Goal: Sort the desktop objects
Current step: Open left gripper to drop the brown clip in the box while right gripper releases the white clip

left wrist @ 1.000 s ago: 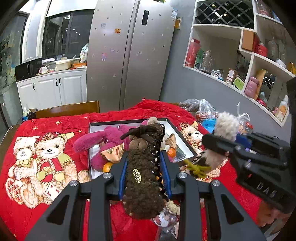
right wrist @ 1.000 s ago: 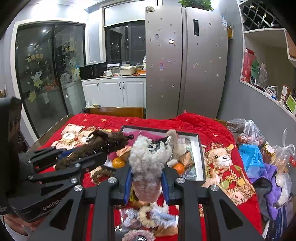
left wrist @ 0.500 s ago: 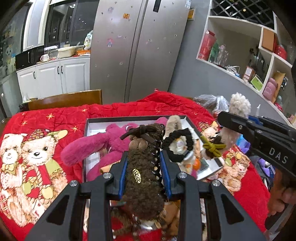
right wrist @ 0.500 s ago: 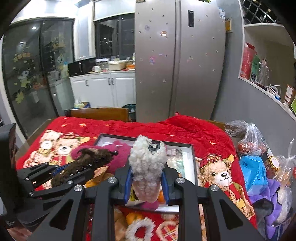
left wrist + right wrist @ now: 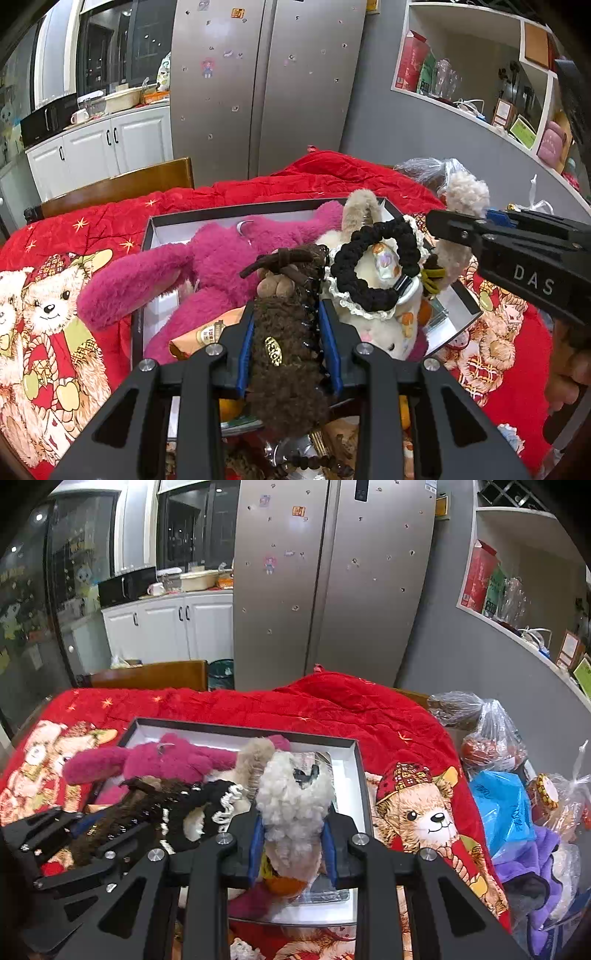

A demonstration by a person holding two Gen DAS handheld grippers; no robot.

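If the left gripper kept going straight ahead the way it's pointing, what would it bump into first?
Probably the black scrunchie lying on the cream plush toy in the box, with the pink plush just beside that line. The left gripper is shut on a brown furry hair clip; depth is uncertain.

A red teddy-bear blanket (rumpled) covers the table, bearing an open box and plastic bags.
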